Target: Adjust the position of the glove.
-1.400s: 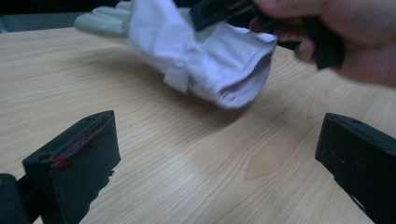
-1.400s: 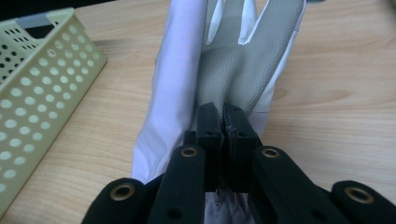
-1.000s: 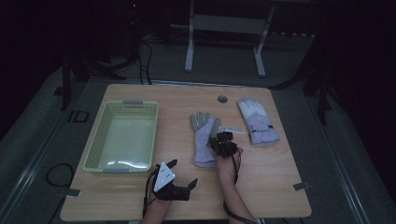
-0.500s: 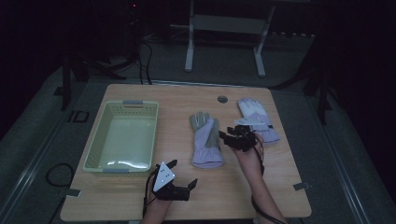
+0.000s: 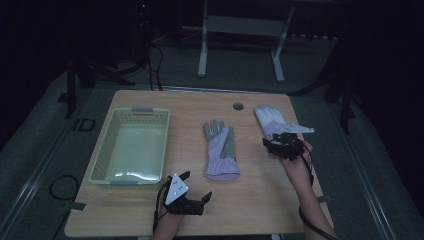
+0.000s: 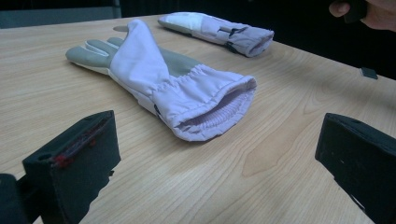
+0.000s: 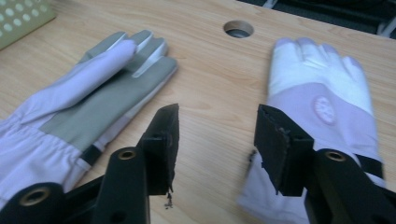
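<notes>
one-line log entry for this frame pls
left gripper: open, idle near table edge | right gripper: open, over right glove cuff | middle glove: flat | basket: empty

Wooden table (image 5: 250, 200), light grain, rectangular, standing on a grey floor. Round cable hole (image 5: 238, 106) near the far edge, right of centre.

On the top, left part: pale green plastic basket (image 5: 100, 165), perforated walls, long side running front to back.

Centre: lavender and grey glove (image 5: 220, 149) lying flat, grey palm up, a lavender flap folded over it, fingers toward the far edge, gathered cuff open toward the near edge.

Right part: second glove (image 5: 265, 116), white fingers, lavender back with a round emblem, fingers pointing toward the far edge. The two gloves lie apart, bare wood between them.
</notes>
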Tool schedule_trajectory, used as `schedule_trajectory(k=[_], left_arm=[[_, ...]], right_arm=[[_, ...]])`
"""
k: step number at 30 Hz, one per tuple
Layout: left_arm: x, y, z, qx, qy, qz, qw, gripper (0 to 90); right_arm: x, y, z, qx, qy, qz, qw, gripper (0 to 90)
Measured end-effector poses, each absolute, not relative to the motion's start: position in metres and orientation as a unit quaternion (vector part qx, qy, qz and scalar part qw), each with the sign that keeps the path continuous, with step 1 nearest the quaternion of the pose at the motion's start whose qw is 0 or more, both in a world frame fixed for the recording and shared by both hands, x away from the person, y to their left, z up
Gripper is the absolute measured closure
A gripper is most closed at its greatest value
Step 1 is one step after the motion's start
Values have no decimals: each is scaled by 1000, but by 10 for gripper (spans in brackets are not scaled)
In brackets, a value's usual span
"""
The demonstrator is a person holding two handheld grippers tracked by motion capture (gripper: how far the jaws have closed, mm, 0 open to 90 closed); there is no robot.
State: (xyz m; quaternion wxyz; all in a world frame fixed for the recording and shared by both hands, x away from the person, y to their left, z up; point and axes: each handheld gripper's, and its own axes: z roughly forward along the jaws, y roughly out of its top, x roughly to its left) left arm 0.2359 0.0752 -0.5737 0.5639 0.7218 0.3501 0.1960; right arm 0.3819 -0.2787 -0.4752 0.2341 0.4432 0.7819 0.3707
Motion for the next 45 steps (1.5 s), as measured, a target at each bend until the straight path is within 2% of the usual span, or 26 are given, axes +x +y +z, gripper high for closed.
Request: schedule_trajectory(k=[10, 17, 35, 41, 45], left_arm=[[235, 78, -574, 717, 352, 200, 568, 0], [233, 77, -574, 714, 350, 209, 569, 0], [231, 77, -574, 713, 350, 211, 570, 0], [230, 77, -574, 710, 353, 214, 571, 0], [230, 78, -574, 707, 353, 215, 574, 0]], right_arm=[[404, -337, -470, 476, 763, 361, 247, 483], [418, -366, -471, 514, 737, 373, 231, 499], [479, -337, -488, 501, 763, 350, 211, 462], [495, -338, -503, 515, 764, 331, 204, 461], [502, -341, -526, 531, 771, 301, 183, 435]])
